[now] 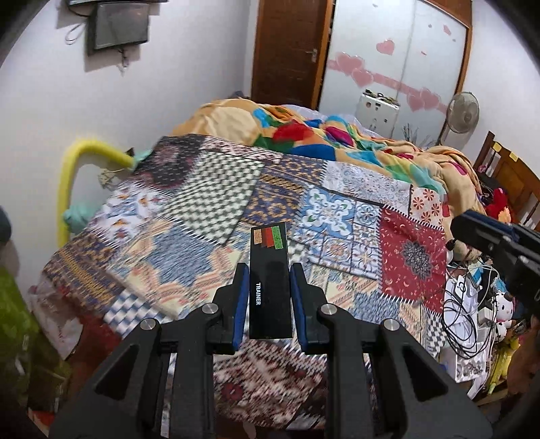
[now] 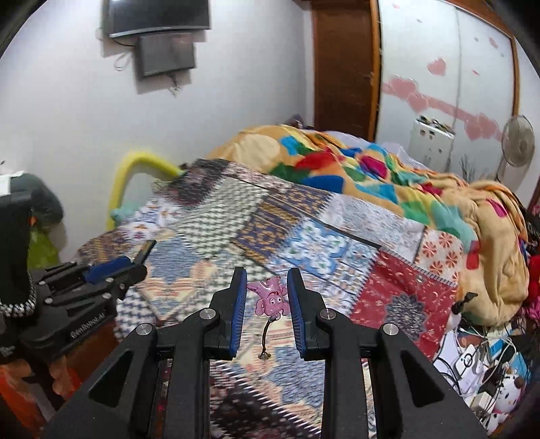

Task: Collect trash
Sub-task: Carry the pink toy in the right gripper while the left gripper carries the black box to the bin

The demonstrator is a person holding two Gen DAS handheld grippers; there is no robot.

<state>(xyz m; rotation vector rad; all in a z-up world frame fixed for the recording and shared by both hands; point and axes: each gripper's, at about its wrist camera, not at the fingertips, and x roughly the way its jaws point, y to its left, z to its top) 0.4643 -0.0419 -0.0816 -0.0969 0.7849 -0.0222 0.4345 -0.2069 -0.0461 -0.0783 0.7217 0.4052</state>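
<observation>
Gripping a black carton (image 1: 270, 280) printed "TRAINER", our left claw (image 1: 269, 297) holds it above the patchwork bed (image 1: 337, 209). Our right claw (image 2: 266, 304) pinches a pink figure wrapper (image 2: 271, 299) over the bed. We read "GenRobot.AI" on the left claw's body in the right view.

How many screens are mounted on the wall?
2. A larger dark screen sits high on the white wall, and a smaller screen hangs directly below it. More may lie outside the views.
</observation>
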